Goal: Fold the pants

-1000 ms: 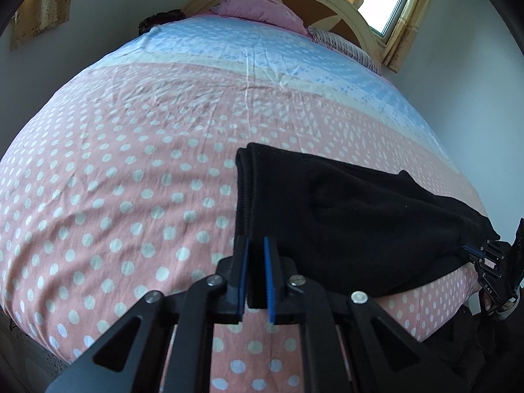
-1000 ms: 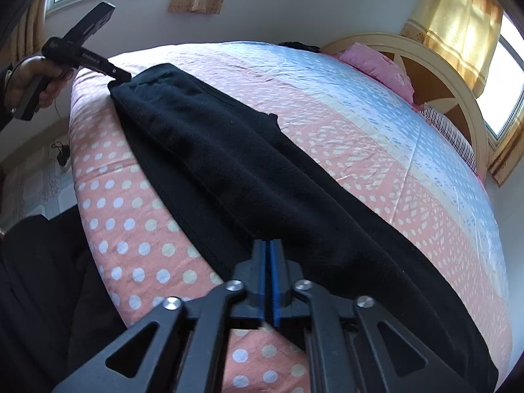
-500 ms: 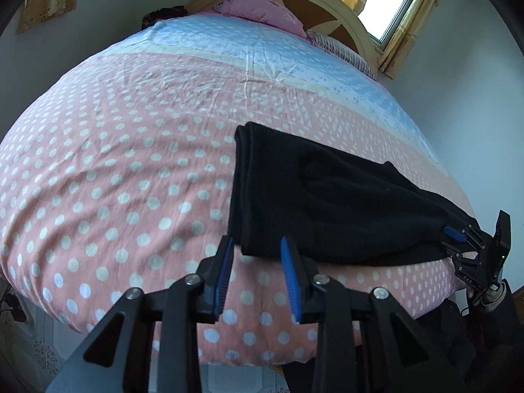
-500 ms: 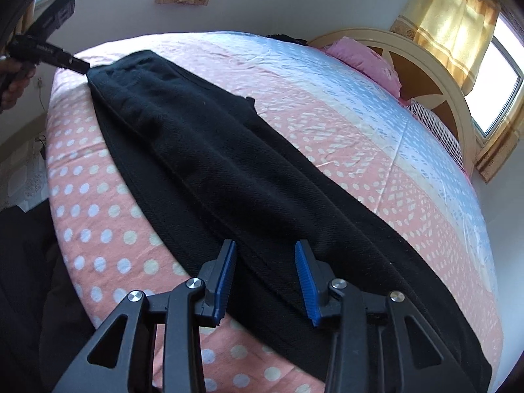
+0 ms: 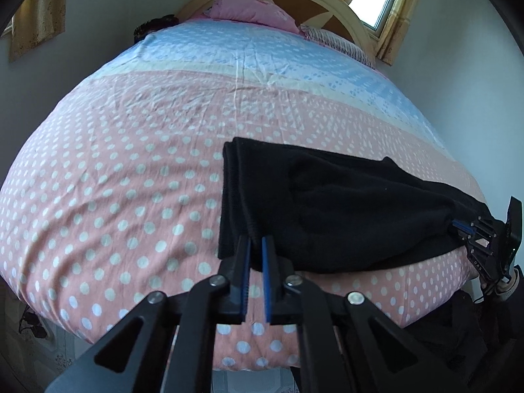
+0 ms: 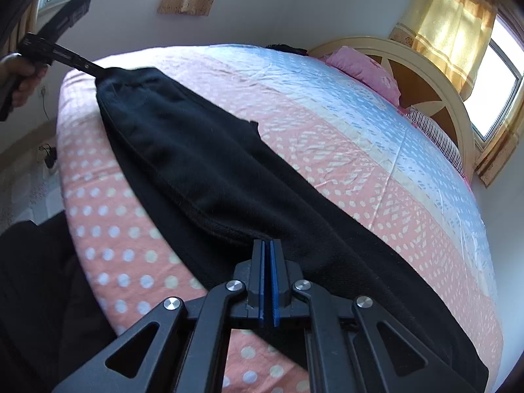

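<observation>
Black pants (image 5: 344, 209) lie lengthwise along the near edge of the bed, one leg folded over the other; they also show in the right wrist view (image 6: 229, 177). My left gripper (image 5: 256, 245) is shut on the waistband end's near corner, its blue pads (image 5: 246, 271) pinching the fabric edge. My right gripper (image 6: 267, 245) is shut on the folded top edge of the pants part way along the leg. The right gripper also appears in the left wrist view (image 5: 465, 227), and the left gripper in the right wrist view (image 6: 95, 69), each gripping the cloth.
The bed (image 5: 131, 170) has a pink polka-dot and blue sheet. A pink pillow (image 5: 249, 13) and a cream headboard (image 6: 435, 75) stand at the far end. A dark item (image 5: 154, 23) lies by the pillow. Floor shows below the bed edge (image 6: 23, 177).
Both grippers were shut a second ago, opened wide half a second ago, and are now closed again on the pants. The pants' top layer is lifted slightly at the right gripper.
</observation>
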The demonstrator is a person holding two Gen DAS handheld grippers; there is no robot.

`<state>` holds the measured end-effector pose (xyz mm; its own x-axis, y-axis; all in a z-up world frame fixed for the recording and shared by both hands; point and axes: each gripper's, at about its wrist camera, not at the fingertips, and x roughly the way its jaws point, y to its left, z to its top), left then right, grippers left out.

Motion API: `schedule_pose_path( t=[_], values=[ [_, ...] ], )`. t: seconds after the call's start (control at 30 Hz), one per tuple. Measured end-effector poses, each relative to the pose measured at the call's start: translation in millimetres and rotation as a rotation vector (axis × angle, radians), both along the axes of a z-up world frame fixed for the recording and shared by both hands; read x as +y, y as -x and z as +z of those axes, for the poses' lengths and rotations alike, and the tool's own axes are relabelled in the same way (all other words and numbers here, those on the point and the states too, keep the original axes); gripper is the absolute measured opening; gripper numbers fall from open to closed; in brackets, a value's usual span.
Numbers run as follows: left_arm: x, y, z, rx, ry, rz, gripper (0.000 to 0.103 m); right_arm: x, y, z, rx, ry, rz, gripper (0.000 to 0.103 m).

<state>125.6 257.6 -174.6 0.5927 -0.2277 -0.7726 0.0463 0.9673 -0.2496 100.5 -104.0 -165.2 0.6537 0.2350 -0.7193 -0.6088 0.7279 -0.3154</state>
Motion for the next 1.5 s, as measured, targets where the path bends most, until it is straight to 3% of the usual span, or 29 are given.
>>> schedule_pose_path(
  t=[0.13,0.27,0.43,0.57,0.7,0.73,0.8,0.87,0.9,1.17,1.3,1.5],
  values=[
    [12,-8,10,-0.023,0.037,0.034,0.007,-2,10,15,-0.003,-0.016,0.012,0.003],
    [26,-21,3,-0.005,0.102,0.053,0.007,-1,11,0,0.012,0.015,0.017,0.003],
    [23,-20,-25,0.051,0.075,0.054,0.007,1,14,-32,0.073,0.060,0.043,0.003],
    [30,-8,-26,0.031,0.089,0.057,0.015,0,13,-28,0.082,0.058,0.050,0.006],
    [31,-3,-20,0.009,0.068,0.060,0.017,-6,11,-13,0.087,0.046,0.068,0.033],
    [33,-1,-16,0.000,0.050,0.064,0.018,-7,12,-6,0.085,0.036,0.079,0.033],
    [39,4,-6,-0.039,0.019,0.084,0.026,-10,11,5,0.095,0.005,0.097,0.033],
    [51,8,3,-0.075,0.021,0.112,0.046,-10,4,16,0.105,-0.046,0.101,0.033],
    [56,9,7,-0.097,0.028,0.125,0.047,-8,-2,20,0.112,-0.070,0.099,0.033],
    [36,-55,2,-0.084,0.060,0.052,0.044,31,-81,26,0.150,-0.149,0.039,0.033],
    [24,-83,-13,-0.025,0.047,0.031,0.029,45,-125,19,0.241,-0.215,0.011,0.034],
    [16,-89,-18,0.003,0.063,0.020,0.024,74,-153,-5,0.315,-0.214,0.012,0.034]
  ],
)
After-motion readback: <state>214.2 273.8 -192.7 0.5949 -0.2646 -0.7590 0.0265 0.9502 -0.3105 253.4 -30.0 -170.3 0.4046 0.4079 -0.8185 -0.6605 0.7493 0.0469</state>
